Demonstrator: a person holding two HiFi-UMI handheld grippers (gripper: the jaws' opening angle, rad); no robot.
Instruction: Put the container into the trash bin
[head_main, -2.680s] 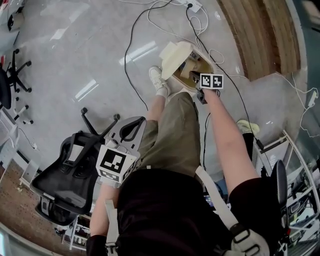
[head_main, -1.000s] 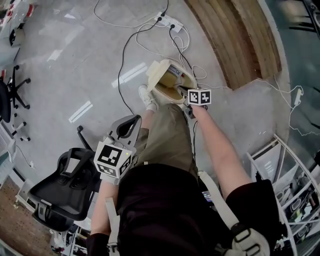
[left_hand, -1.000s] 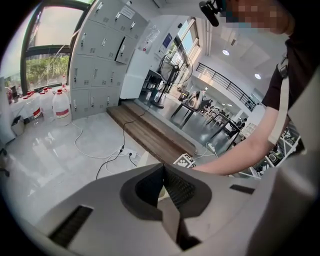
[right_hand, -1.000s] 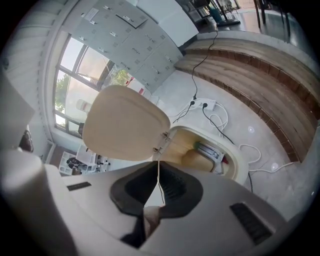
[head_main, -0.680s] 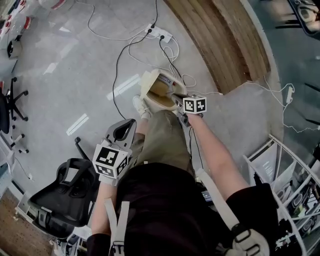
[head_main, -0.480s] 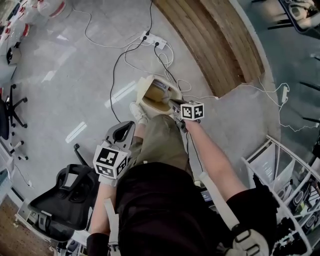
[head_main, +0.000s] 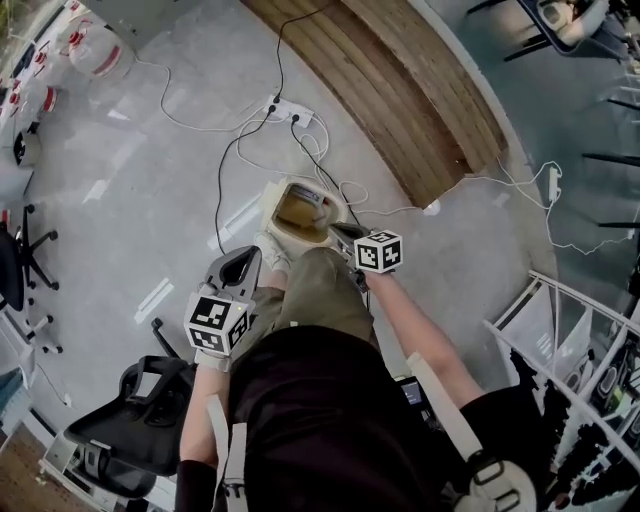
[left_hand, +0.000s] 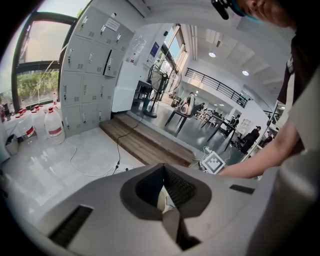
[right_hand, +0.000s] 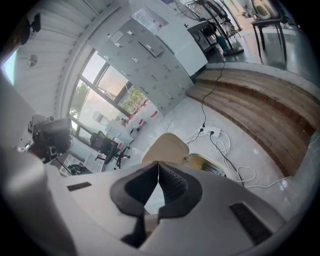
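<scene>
A cream pedal trash bin (head_main: 300, 212) stands on the floor with its lid (right_hand: 167, 147) raised and a brown liner inside. A pale item lies in its mouth (head_main: 312, 197), too small to identify. My right gripper (head_main: 345, 233) hangs just above the bin's near right rim, and in the right gripper view (right_hand: 158, 170) its jaws meet with nothing between them. My left gripper (head_main: 240, 268) is off to the bin's left, beside the person's knee. Its jaws are also together and empty in the left gripper view (left_hand: 163, 172).
A white shoe (head_main: 268, 250) rests at the bin's foot. A power strip with cables (head_main: 285, 108) lies beyond the bin, before a wooden step (head_main: 400, 90). There are a black office chair (head_main: 150, 420) lower left, water bottles (head_main: 95, 50) upper left and a metal rack (head_main: 585, 360) at right.
The person has straightened up, so the bin looks smaller and farther below. The right gripper has lifted out of the bin's mouth. The left gripper has risen a little.
</scene>
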